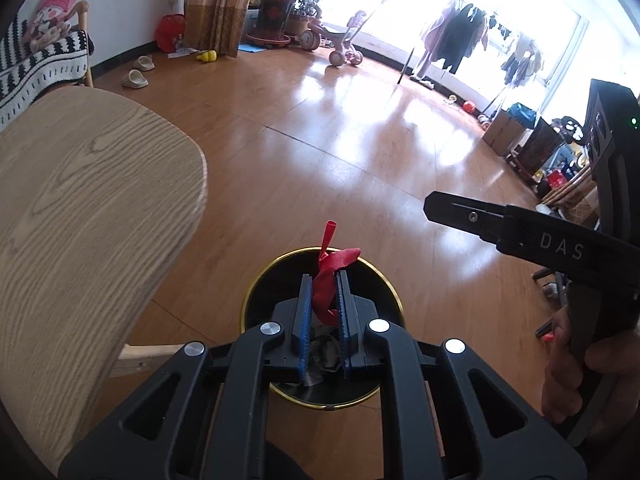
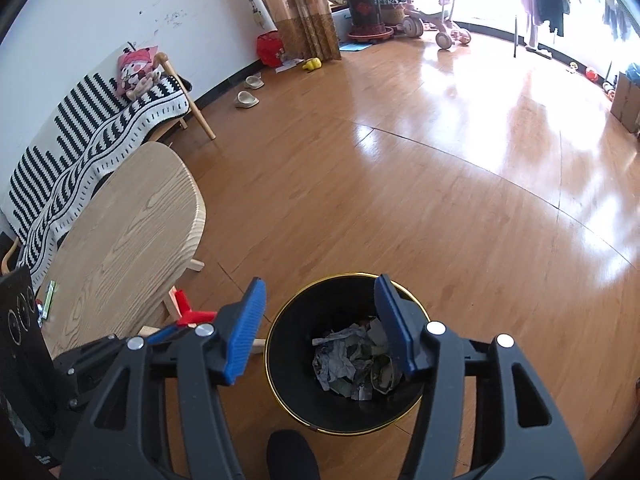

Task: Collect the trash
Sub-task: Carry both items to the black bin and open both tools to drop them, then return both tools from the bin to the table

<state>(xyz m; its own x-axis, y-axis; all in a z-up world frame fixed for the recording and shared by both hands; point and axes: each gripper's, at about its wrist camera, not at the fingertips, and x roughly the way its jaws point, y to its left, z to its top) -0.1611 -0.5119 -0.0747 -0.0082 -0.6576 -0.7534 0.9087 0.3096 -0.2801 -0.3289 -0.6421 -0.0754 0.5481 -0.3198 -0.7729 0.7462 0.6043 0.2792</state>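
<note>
Nearest the left wrist camera, the left tool (image 1: 324, 300) is clamped narrow on a red balloon (image 1: 329, 280); the deflated rubber is pinched between the ribbed blue pads (image 1: 306, 308), its crumpled body bulging above them and its rolled neck pointing upward; the tool and its load hang directly above the open mouth of the trash bin (image 1: 256, 288).

Right tool (image 2: 320, 328) stands about half open with nothing between its blue ribbed pads (image 2: 244, 336); it sits over the near rim of the same trash bin (image 2: 280, 320), one pad outside the left rim and the other over the opening.

Bin construction: round, black wall, thin gold rim; it stands on the floor; crumpled grey paper (image 2: 352, 360) lies at the bottom.

Beside the bin on the left is the counter (image 2: 120, 240); rounded outline, pale wood with pronounced grain, light wooden legs; a small green item (image 2: 50, 300) lies at its near edge, too small to identify.

Floor (image 2: 400, 180): glossy orange-brown boards with strong window reflections.

Farther back, a bench (image 2: 100, 128) carries a black-and-white patterned throw and a stuffed toy (image 2: 136, 72); pale slippers (image 2: 247, 99), a brown curtain (image 2: 300, 8), a potted plant (image 2: 364, 0) and a pink tricycle (image 2: 448, 28) stand near the far wall.
</note>
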